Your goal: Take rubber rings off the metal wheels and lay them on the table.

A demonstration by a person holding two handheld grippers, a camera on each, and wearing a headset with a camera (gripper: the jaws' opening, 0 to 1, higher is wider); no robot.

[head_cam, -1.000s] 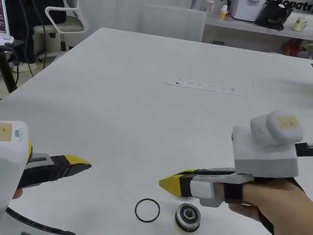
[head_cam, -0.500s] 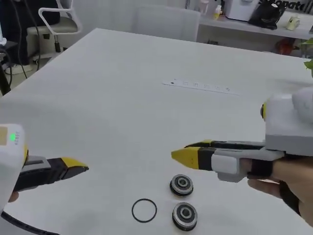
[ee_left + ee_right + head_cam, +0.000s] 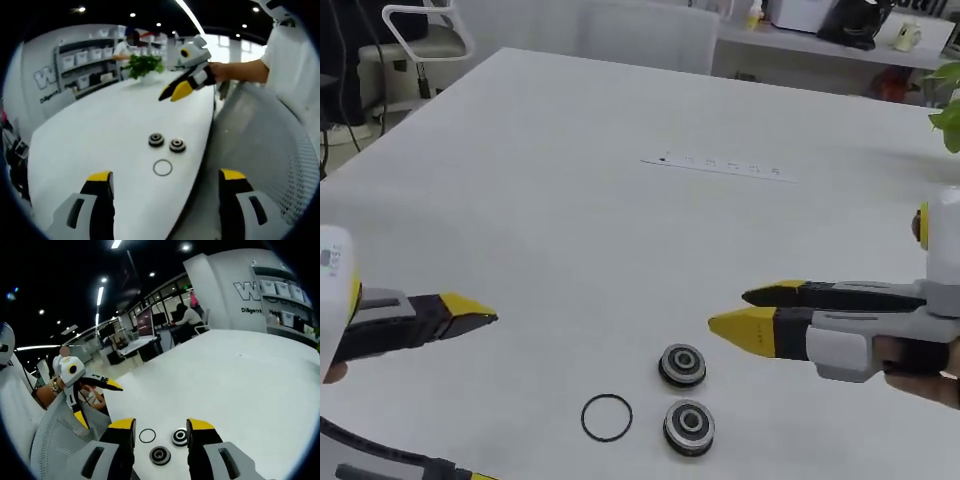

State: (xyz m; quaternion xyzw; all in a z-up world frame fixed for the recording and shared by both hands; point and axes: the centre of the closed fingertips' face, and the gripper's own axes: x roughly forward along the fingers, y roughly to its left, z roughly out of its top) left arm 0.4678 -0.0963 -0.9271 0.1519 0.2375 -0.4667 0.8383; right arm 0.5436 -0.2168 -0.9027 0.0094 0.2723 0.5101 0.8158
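The left gripper [image 3: 475, 315] is hanging just above the white bench [image 3: 550, 200] on the left side; it is lying almost flat and pointing to the right; in the left gripper view its fingers [image 3: 100, 181] are standing wide apart and holding nothing. The right gripper [image 3: 732, 310] is reaching in from the right side, also lying almost flat and pointing to the left, so the two grippers are facing each other with a big gap between them; a hand [image 3: 920, 365] is wrapping around its handle; its fingers [image 3: 122, 427] are standing partly open, one above the other in the head view, and holding nothing. Near the front edge of the bench, between the grippers, the far wheel [image 3: 682, 365] is lying flat with its round hole facing up; it is sitting near the right gripper's yellow tips, not touching them. The near wheel [image 3: 689, 425] is lying the same way just beside it, closer to the person. One thin black rubber ring [image 3: 607, 417] is lying flat on the bench just to the left of the near wheel, a little apart from it. Farther back a long white strip [image 3: 720, 168] is lying flat on the bench, well apart from the wheels.
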